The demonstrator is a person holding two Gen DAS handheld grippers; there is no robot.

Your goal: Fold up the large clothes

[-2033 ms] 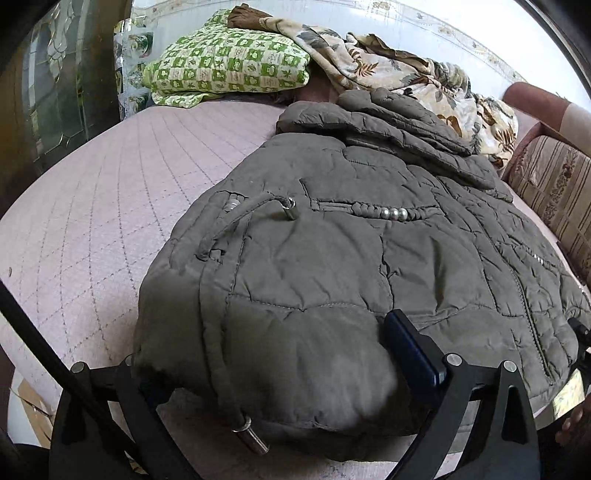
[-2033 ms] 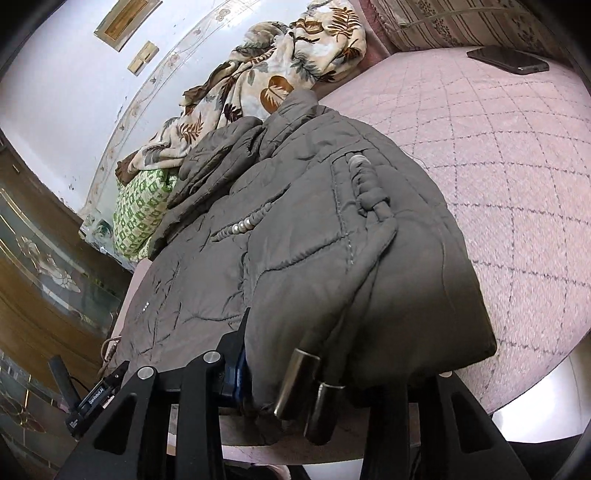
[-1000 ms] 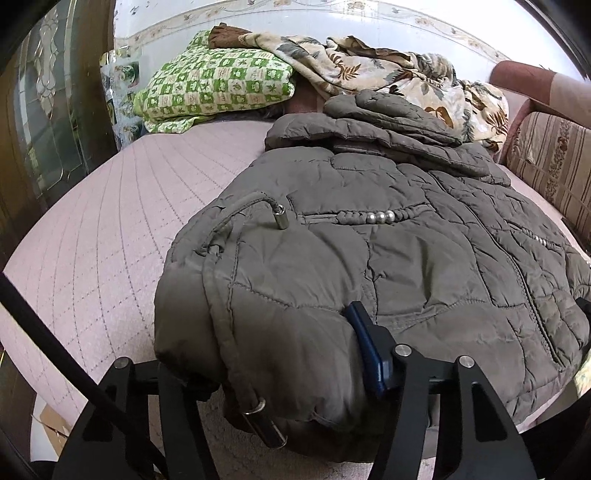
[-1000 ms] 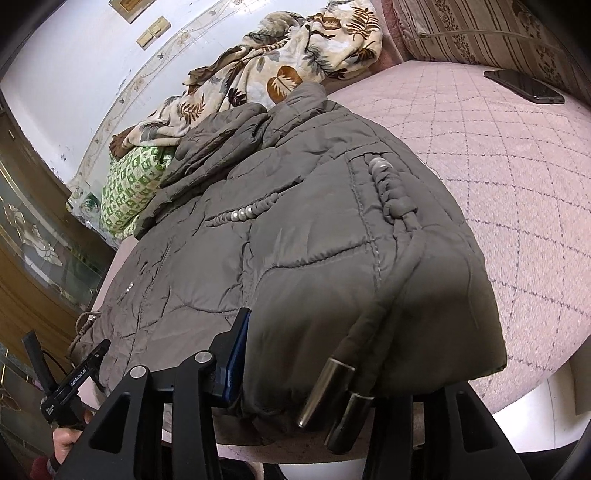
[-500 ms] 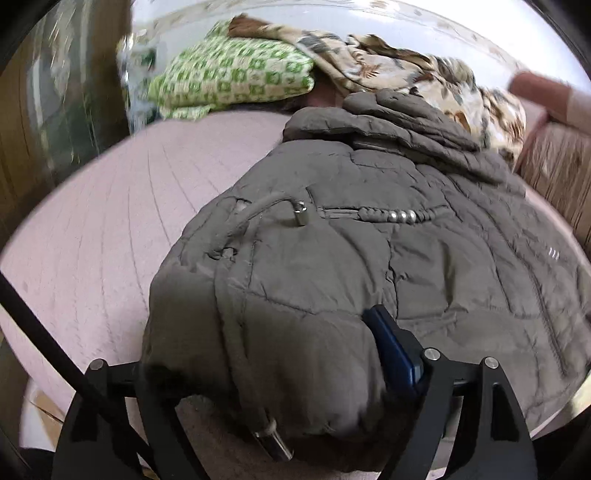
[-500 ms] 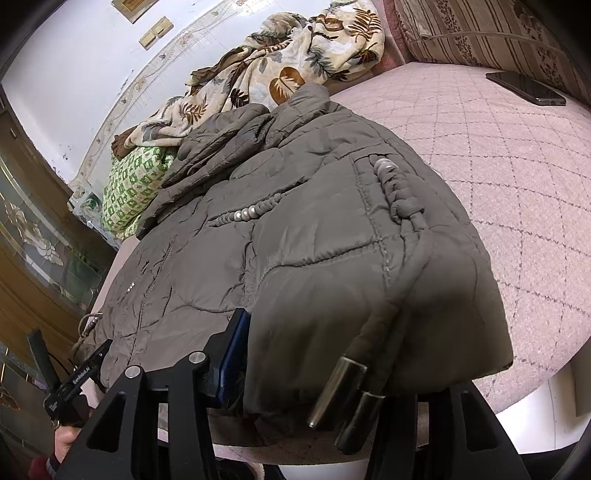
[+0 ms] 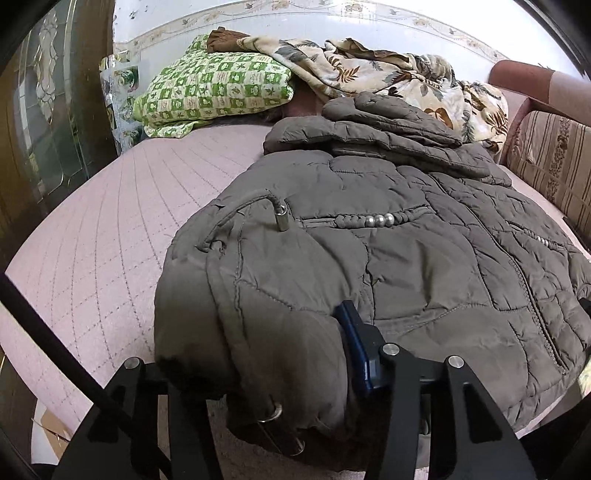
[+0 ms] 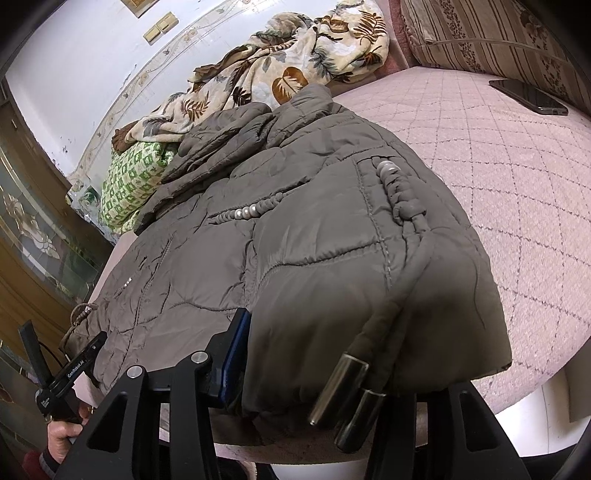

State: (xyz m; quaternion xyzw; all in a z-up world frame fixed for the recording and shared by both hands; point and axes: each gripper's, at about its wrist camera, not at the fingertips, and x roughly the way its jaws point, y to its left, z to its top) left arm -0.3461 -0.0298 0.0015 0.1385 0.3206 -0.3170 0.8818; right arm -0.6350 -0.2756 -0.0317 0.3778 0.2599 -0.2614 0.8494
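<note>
Olive-grey quilted jacket (image 7: 388,266) lay spread on the pink quilted bed (image 7: 110,236), hood end toward the wall, hem hanging over the near edge of the mattress. Beaded cord trim (image 7: 376,219) ran across the chest; a drawstring with a metal tip (image 7: 282,221) rested on the upper fabric.

Left tool (image 7: 258,373): hem corner of the jacket bunched between its two black fingers, the blue pad (image 7: 356,350) pressed into the padding. Its jaws were closing on the fabric.

Right tool (image 8: 332,373): the opposite hem corner sat between its fingers, blue pad (image 8: 236,354) against the quilted cloth; clenched on the jacket. Two metal drawstring tips (image 8: 343,402) hung over the hem just in front of this tool.

In the right wrist view the left tool's body showed at lower left, held by a hand (image 8: 62,435).

Behind the jacket: green checked pillow (image 7: 210,92) and a leaf-print blanket (image 7: 369,77) against the wall. A dark phone (image 8: 528,96) lay on the bed, well apart from the jacket, near a striped cushion (image 8: 480,33).
</note>
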